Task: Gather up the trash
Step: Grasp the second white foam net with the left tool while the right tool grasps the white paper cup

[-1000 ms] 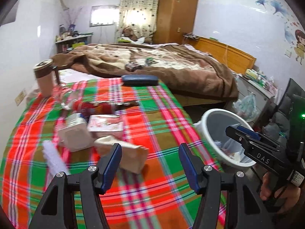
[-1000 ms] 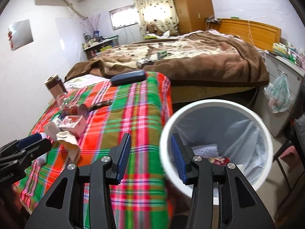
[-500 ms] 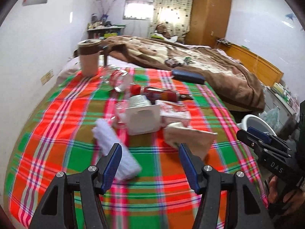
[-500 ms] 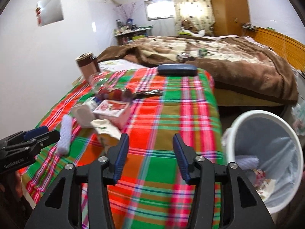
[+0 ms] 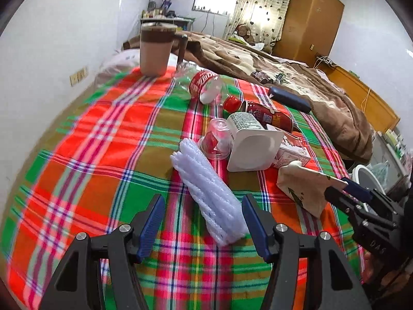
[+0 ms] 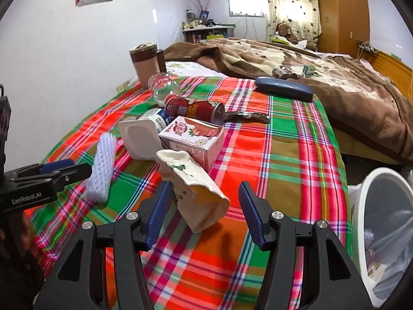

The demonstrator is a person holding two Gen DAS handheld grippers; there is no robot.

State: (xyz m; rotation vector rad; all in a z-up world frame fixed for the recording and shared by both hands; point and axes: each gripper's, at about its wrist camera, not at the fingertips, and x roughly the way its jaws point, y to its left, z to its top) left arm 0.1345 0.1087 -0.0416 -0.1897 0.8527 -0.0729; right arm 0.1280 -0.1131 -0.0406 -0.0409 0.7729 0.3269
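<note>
Trash lies on a plaid-covered table (image 5: 103, 134). My left gripper (image 5: 204, 224) is open, its jaws on either side of the near end of a white foam net sleeve (image 5: 206, 188), which also shows in the right wrist view (image 6: 102, 164). My right gripper (image 6: 204, 211) is open around a crumpled beige paper bag (image 6: 193, 188), seen also in the left wrist view (image 5: 307, 186). Behind lie a white yogurt tub (image 5: 253, 144), a clear plastic cup (image 5: 216, 139), a red can (image 5: 263, 116), a pink carton (image 6: 193, 137) and a clear bottle (image 5: 206, 85).
A white trash bin (image 6: 382, 206) with a liner stands at the table's right, holding some trash. A brown lidded tumbler (image 5: 156, 49) and a dark blue case (image 5: 289, 99) sit at the table's far side. A bed with a brown blanket (image 6: 322, 72) lies beyond.
Both grippers have swung left from the bin toward the trash pile and moved closer. The left now straddles the foam sleeve, the right straddles the paper bag. Both stay open.
</note>
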